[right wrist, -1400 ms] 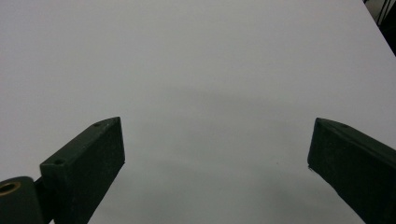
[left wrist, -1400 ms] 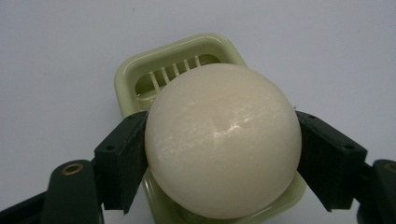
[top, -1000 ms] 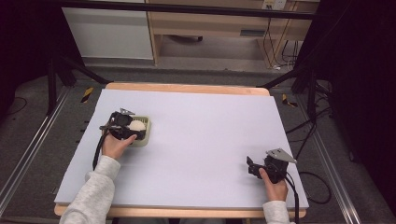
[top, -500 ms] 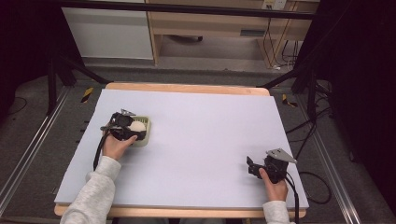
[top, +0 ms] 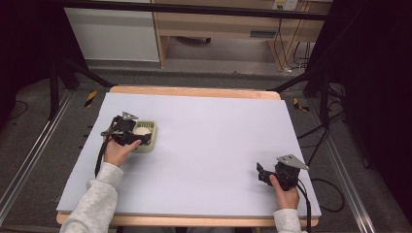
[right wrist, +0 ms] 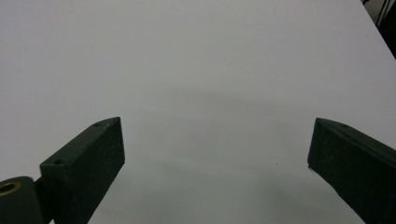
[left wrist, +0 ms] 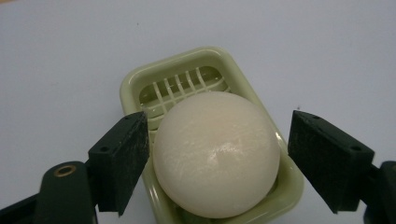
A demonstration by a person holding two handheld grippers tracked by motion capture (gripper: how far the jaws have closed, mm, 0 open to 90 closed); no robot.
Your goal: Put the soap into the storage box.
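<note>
Hovering right over the soap dish (left wrist: 261, 196), the left gripper (left wrist: 217, 149) has its two black jaws set either side of the round white bar of soap (left wrist: 217, 156), and those jaws have just been opening. Look at the left gripper view: a sliver of space on the left side, a clearer gap on the right, so the pads are off the soap and nothing is gripped. The soap sits in the pale green dish, covering the near part of its slatted floor, with the slats showing bare at the far end. From the high view, the dish (top: 151, 141) rests on the left part of the lilac table top (top: 209, 145), the soap (top: 141, 130) a pale dome inside it, and the left gripper (top: 138, 136) comes at it from the left, a hand wrapped round its body. Over on the right, near the front edge, the right gripper (top: 261, 174) is well apart from the dish; in the right gripper view (right wrist: 217, 154) its jaws stand wide, with bare table between them and nothing held.
</note>
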